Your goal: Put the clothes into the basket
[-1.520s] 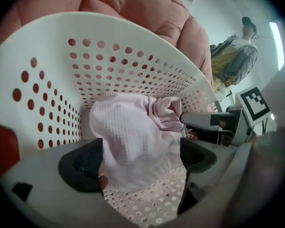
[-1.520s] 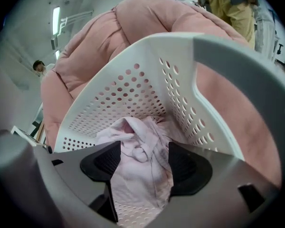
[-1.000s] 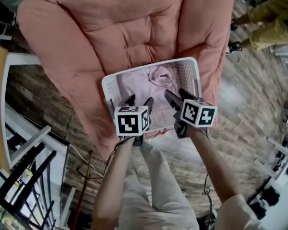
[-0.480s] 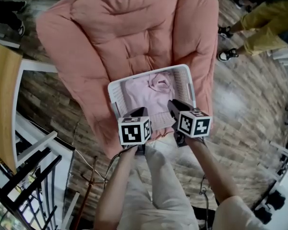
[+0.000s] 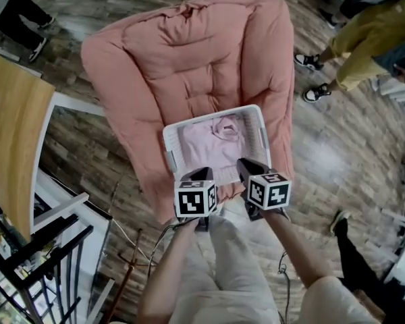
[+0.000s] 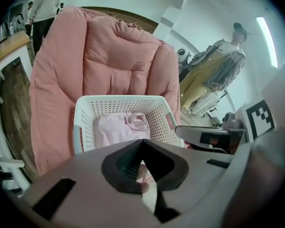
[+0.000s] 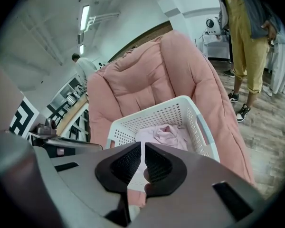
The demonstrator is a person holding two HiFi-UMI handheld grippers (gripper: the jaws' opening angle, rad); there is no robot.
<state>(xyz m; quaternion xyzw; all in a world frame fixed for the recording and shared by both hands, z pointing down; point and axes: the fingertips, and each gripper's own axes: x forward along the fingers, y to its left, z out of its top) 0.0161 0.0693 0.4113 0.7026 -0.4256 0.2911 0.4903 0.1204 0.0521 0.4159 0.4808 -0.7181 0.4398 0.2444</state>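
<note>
A white perforated basket (image 5: 167, 147) sits on the seat of a pink padded chair. A pale pink garment (image 5: 216, 144) lies crumpled inside it. My left gripper (image 5: 204, 174) hangs over the basket's near rim, shut with nothing between its pads. My right gripper (image 5: 247, 165) hangs beside it over the same rim; its jaws have just been closing and stand shut, empty. In the left gripper view the basket (image 6: 123, 98) and garment (image 6: 121, 127) lie beyond the shut left gripper (image 6: 142, 142). The right gripper view shows the basket (image 7: 173, 114) and garment (image 7: 166, 136) past the right gripper (image 7: 142, 147).
The pink chair (image 5: 189, 52) stands on a wooden floor. A person in yellow trousers (image 5: 364, 39) stands at the right, another person's dark leg (image 5: 354, 255) lower right, a third (image 5: 20, 5) top left. A wooden tabletop (image 5: 13, 127) and black railing (image 5: 40, 262) are at left.
Both grippers have lifted up and back from inside the basket to its near rim, and their jaws went from open to shut. The pink garment stays in the basket.
</note>
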